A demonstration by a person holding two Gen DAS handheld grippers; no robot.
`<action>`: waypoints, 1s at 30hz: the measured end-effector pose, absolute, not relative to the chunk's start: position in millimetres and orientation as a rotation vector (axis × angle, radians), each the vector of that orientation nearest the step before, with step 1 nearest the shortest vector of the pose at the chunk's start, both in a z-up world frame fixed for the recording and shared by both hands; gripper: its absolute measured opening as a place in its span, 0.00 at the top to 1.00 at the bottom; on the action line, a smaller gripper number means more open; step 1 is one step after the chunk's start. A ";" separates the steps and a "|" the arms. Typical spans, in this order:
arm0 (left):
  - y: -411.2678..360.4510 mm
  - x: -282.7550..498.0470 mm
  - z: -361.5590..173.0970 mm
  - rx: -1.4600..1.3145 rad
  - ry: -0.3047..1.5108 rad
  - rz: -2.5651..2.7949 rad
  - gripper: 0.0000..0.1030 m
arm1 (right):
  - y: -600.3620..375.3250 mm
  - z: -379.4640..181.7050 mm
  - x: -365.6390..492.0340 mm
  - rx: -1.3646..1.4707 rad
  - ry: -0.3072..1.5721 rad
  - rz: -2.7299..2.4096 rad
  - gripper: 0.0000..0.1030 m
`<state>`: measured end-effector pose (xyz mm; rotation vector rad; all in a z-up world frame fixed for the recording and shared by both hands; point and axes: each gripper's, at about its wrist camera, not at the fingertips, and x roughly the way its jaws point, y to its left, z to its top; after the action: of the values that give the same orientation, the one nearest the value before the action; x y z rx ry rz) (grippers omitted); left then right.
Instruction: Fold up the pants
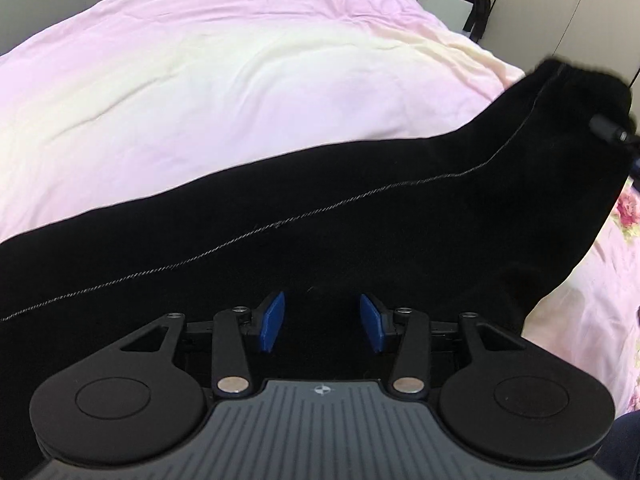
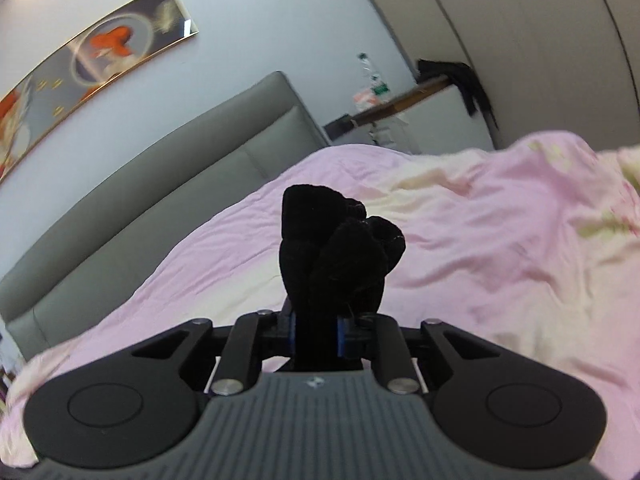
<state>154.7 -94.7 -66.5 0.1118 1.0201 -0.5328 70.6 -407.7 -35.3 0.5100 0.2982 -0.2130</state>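
Observation:
The black pants (image 1: 320,216) lie stretched across the pink bed cover, with a pale seam running left to right. My left gripper (image 1: 322,324) is open, its blue pads (image 1: 272,320) apart just above the black cloth near its lower edge. My right gripper (image 2: 316,334) is shut on a bunched end of the pants (image 2: 336,252), which sticks up past the fingers. In the left wrist view the right gripper's tip (image 1: 610,128) shows at the far right end of the pants, lifting that end off the bed.
The pink and cream bed cover (image 1: 240,80) spreads out behind the pants. A grey headboard (image 2: 160,184) and a wall picture (image 2: 100,52) stand at the left. A desk with dark clothes (image 2: 468,80) hanging on it stands beyond the bed.

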 end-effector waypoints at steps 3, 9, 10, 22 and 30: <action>-88.9 151.2 -63.3 0.098 1.012 -0.535 0.49 | -362.6 -18.5 75.4 0.301 0.293 -0.117 0.87; -59.6 152.5 -51.3 0.003 1.001 -0.499 0.49 | -268.4 -24.6 78.5 -0.082 0.337 0.096 0.87; -53.2 152.4 -49.4 -0.011 0.997 -0.490 0.49 | -253.7 -30.1 79.8 -0.133 0.360 0.130 0.87; -19.7 143.0 -32.9 -0.111 0.937 -0.452 0.49 | -157.8 -95.7 65.9 -0.628 0.541 0.312 0.54; -36.2 151.1 -39.8 -0.211 0.983 -0.544 0.35 | -174.0 -72.2 31.2 -0.545 0.577 0.540 0.54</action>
<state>151.1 -36.2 -39.8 -0.2114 0.9830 -0.5438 31.2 -174.0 -72.2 -0.5449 0.5774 0.5397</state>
